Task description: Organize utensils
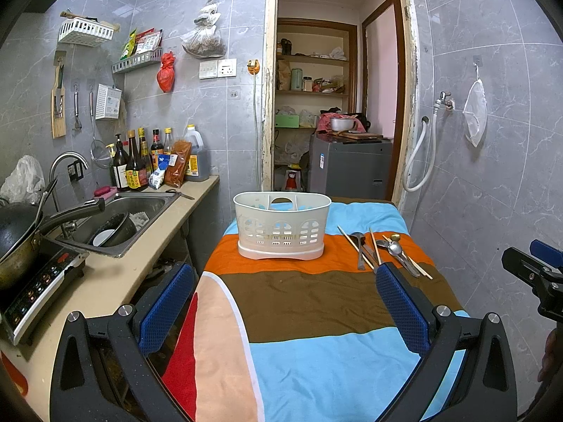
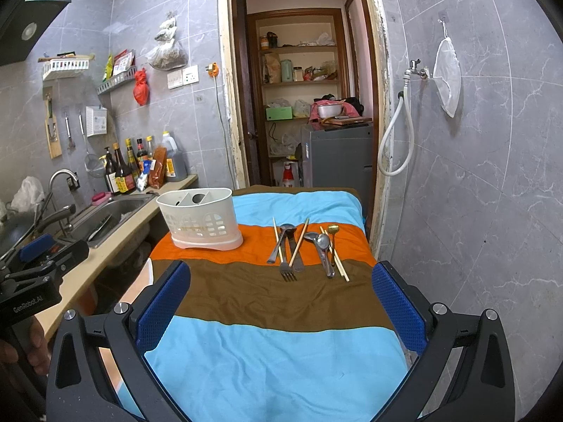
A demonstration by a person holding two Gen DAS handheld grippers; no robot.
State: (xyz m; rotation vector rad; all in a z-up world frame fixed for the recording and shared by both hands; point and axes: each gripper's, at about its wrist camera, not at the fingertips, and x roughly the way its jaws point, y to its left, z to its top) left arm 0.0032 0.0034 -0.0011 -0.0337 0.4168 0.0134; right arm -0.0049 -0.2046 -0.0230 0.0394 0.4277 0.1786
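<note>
Utensils (image 2: 302, 249) lie beside white caddy (image 2: 200, 221).

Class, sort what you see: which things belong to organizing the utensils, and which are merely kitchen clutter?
Belongs to the job:
white caddy
chopsticks
spoons
fork

Just lying about:
sauce bottles
sink
wok
hose

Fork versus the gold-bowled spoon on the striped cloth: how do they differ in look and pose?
The fork is grey steel; the gold spoon has a brassy bowl. The fork's tines point toward the camera, whereas the spoon's bowl points away. The fork lies in the left cluster with two chopsticks, the spoon in the right cluster. Both lie flat on the cloth, right of the caddy.
</note>
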